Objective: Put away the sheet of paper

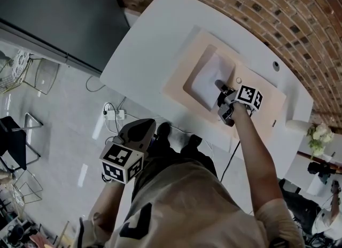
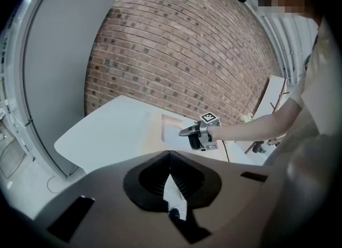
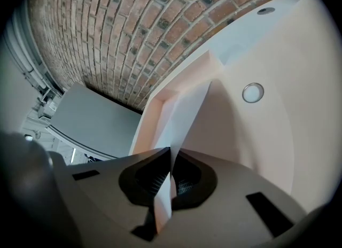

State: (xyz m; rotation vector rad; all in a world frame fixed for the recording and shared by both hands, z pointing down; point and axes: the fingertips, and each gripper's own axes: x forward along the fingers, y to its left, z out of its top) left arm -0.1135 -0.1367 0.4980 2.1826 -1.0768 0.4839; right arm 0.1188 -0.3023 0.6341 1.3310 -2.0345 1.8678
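A white sheet of paper lies partly in the recess of a peach tray on the white table. My right gripper is at the sheet's near right edge and is shut on it. In the right gripper view the paper runs upright between the shut jaws and leans into the tray's recess. My left gripper hangs off the table beside the person's body, shut with nothing seen in it. The left gripper view has its jaws meeting, and the right gripper far ahead.
A small round silver knob sits on the tray right of the paper. A cable hole is in the table near the brick wall. White flowers stand at the right. A power strip and chairs are on the floor.
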